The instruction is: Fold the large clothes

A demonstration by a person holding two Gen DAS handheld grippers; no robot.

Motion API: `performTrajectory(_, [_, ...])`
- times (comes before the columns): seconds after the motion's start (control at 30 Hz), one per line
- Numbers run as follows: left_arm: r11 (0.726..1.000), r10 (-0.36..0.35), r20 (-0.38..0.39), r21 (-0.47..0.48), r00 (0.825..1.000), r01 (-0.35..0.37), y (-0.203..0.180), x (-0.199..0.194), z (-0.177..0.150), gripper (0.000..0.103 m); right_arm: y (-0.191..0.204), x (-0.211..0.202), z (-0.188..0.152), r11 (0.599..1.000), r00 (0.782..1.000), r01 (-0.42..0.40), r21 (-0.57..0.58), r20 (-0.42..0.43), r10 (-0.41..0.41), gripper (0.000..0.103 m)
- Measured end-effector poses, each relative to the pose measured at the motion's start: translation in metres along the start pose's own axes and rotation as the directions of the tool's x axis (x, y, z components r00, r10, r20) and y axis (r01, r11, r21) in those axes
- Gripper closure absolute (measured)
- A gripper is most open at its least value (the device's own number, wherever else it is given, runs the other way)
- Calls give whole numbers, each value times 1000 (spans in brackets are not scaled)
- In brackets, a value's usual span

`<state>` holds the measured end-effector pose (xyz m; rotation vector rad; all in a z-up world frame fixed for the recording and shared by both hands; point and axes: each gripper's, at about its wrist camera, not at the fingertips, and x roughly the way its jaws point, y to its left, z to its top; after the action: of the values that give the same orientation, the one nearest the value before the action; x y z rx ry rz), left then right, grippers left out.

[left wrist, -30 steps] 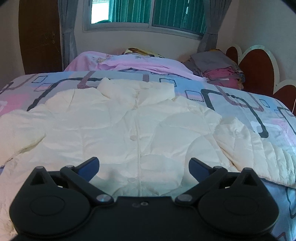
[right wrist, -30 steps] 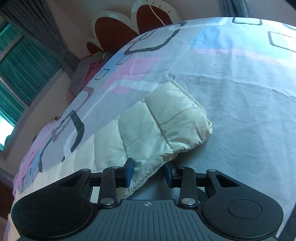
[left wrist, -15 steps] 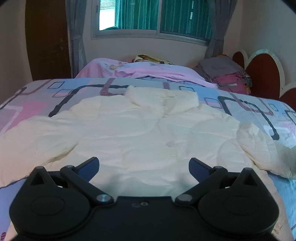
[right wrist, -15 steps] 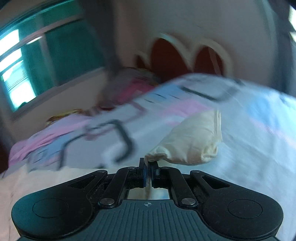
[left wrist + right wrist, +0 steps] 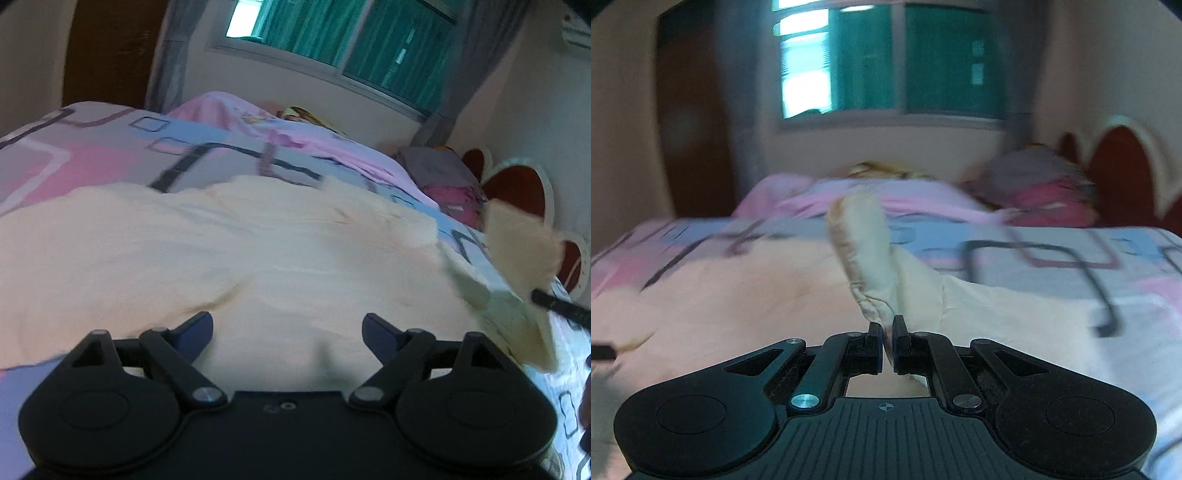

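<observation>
A large cream quilted jacket (image 5: 258, 258) lies spread on the bed, front up. My left gripper (image 5: 287, 328) is open and empty, low over the jacket's lower part. My right gripper (image 5: 887, 341) is shut on the cuff of the jacket's right sleeve (image 5: 864, 254) and holds it lifted above the jacket body (image 5: 738, 302). In the left wrist view the raised sleeve (image 5: 517, 247) shows at the right, with a finger of the right gripper (image 5: 554, 304) below it.
The bed has a patterned sheet (image 5: 74, 162) in pink, blue and grey. A pink blanket (image 5: 280, 129) and folded clothes (image 5: 1041, 188) lie at the far side. A red and white headboard (image 5: 1123, 170) stands on the right, a window (image 5: 886, 62) behind.
My right gripper shut on the sleeve cuff, lifted it and swung it left over the jacket. My left gripper stayed open and moved left and lower over the jacket.
</observation>
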<state>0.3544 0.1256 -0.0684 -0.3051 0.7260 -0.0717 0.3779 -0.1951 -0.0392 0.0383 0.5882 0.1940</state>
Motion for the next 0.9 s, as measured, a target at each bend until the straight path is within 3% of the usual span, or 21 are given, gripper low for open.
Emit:
performTrajectory(0.1, [999, -6, 20, -38, 1000, 7, 25, -9, 4, 2, 49, 22, -14, 996, 997, -70, -64, -43, 67, 99])
performTrajectory(0.2, [997, -35, 28, -73, 999, 37, 43, -18, 3, 3, 84, 41, -29, 985, 990, -126, -120, -74, 118, 99])
performTrajectory(0.3, [995, -55, 22, -80, 998, 57, 56, -23, 2, 14, 117, 57, -38, 970, 980, -183, -160, -105, 167, 99])
performTrajectory(0.4, [994, -53, 32, -89, 998, 56, 66, -26, 1, 13, 145, 69, -46, 956, 970, -225, -187, -135, 202, 99])
performTrajectory(0.53, [990, -66, 32, -126, 997, 70, 73, -22, 2, 0, 156, 75, -59, 958, 974, -204, -201, -143, 178, 98])
performTrajectory(0.63, [983, -103, 22, -148, 994, 105, 72, -14, 4, 0, 145, 61, -57, 961, 976, -201, -189, -125, 179, 98])
performTrajectory(0.67, [980, -124, 14, -153, 992, 124, 70, -8, 5, 1, 139, 57, -55, 964, 977, -195, -179, -122, 175, 94])
performTrajectory(0.7, [975, -159, 2, -158, 987, 157, 66, -1, 6, 4, 131, 48, -52, 967, 979, -186, -175, -113, 168, 84])
performTrajectory(0.73, [971, -181, -10, -159, 983, 177, 63, 6, 7, 7, 123, 40, -51, 971, 986, -157, -179, -84, 144, 42])
performTrajectory(0.77, [969, -198, -22, -158, 980, 192, 58, 14, 8, 7, 115, 28, -50, 973, 991, -132, -188, -40, 127, 11])
performTrajectory(0.83, [964, -227, -44, -152, 973, 218, 48, 30, 9, 8, 95, 13, -47, 973, 990, -138, -186, -12, 139, 11])
performTrajectory(0.9, [962, -242, -65, -144, 968, 231, 39, 44, 9, 9, 72, 5, -45, 981, 993, -120, -149, -10, 120, 31])
